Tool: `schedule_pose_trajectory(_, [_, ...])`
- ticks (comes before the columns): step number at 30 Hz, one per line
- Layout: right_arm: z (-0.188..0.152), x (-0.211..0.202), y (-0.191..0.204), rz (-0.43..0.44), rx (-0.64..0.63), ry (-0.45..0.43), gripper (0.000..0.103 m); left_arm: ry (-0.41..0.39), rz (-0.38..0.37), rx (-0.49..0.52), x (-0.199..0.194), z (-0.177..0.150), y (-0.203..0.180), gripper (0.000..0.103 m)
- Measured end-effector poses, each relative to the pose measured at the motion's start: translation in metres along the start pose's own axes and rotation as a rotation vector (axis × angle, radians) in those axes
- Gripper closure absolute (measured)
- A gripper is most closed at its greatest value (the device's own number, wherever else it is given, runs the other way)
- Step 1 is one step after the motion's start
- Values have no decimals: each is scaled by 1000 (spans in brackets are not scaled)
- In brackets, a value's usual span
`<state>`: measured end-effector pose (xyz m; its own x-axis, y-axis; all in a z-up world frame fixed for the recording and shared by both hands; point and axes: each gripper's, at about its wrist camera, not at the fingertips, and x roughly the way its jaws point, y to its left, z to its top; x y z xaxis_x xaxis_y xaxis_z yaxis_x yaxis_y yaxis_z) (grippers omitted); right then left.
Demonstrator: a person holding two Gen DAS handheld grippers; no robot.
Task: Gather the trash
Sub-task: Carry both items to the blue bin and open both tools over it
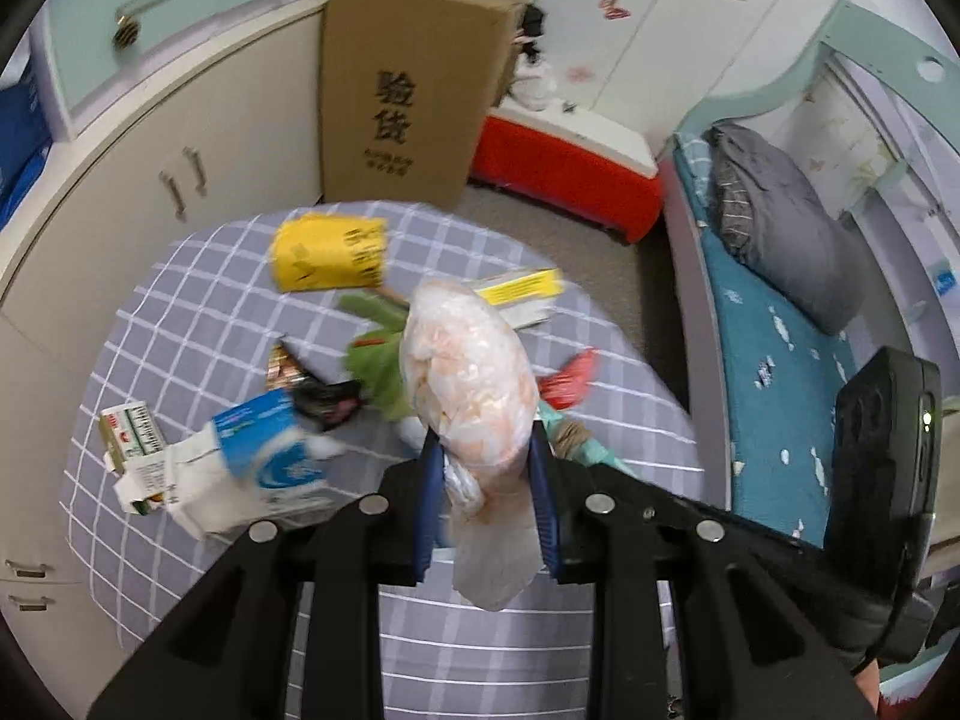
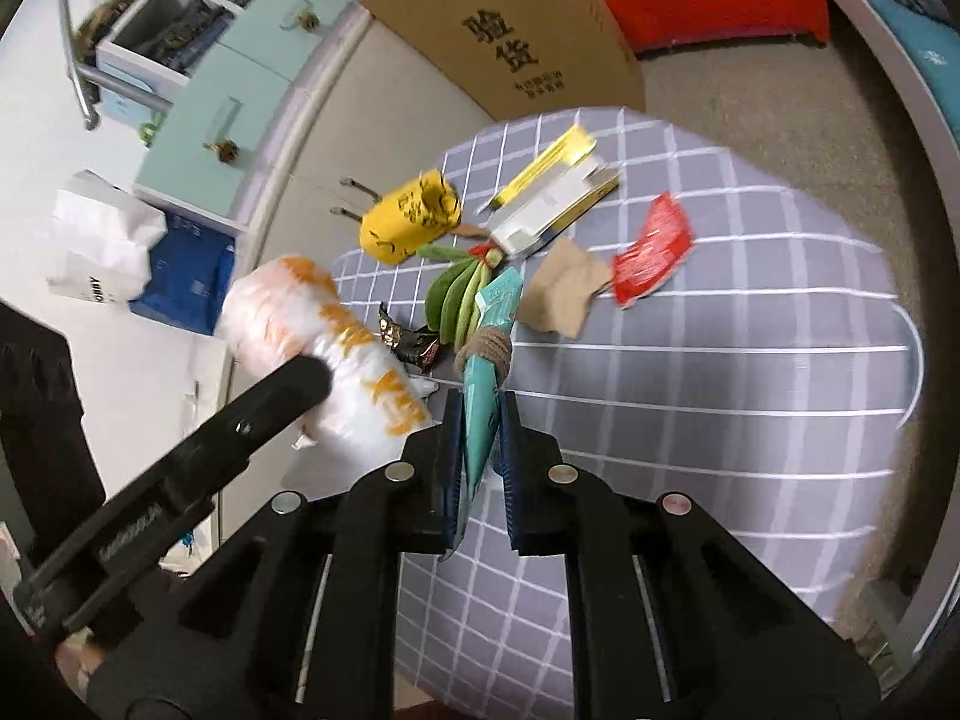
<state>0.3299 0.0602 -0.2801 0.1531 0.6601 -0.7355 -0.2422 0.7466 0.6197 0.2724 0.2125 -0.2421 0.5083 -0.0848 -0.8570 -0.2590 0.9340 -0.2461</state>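
Note:
My left gripper (image 1: pixel 485 450) is shut on a white and orange plastic bag (image 1: pixel 468 372), held above the checked table (image 1: pixel 198 312); the bag also shows in the right wrist view (image 2: pixel 318 330). My right gripper (image 2: pixel 483 420) is shut on a teal wrapper (image 2: pixel 489 372) tied with brown twine, above the table (image 2: pixel 750 390). Trash lies on the table: a yellow bag (image 2: pixel 411 219), a red wrapper (image 2: pixel 654 255), a brown paper scrap (image 2: pixel 564 288), a yellow and white box (image 2: pixel 555 198), green leaves (image 2: pixel 459 294), a dark wrapper (image 2: pixel 414 342) and a blue and white carton (image 1: pixel 264 456).
A tall cardboard box (image 1: pixel 414 84) stands behind the table next to a red cooler (image 1: pixel 564 162). White cabinets (image 1: pixel 150 150) run along the left. A bed with a blue sheet (image 1: pixel 780 348) lies on the right.

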Motion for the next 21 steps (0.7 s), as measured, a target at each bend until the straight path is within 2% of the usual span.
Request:
schedule_pose_trajectory(6, [1, -80, -52, -24, 36, -94, 91, -12, -54, 78, -2, -4, -85, 77])
schedule_pose_trajectory(13, [3, -160, -134, -121, 111, -189, 91, 57, -118, 211, 25, -13, -193, 77])
schedule_pose_trajectory(17, [5, -188, -174, -172, 155, -212, 91, 101, -150, 267, 45, -19, -244, 77])
schedule_pose_trajectory(21, [11, -203, -205, -205, 177, -223, 89, 128, -162, 294, 63, -21, -279, 77])
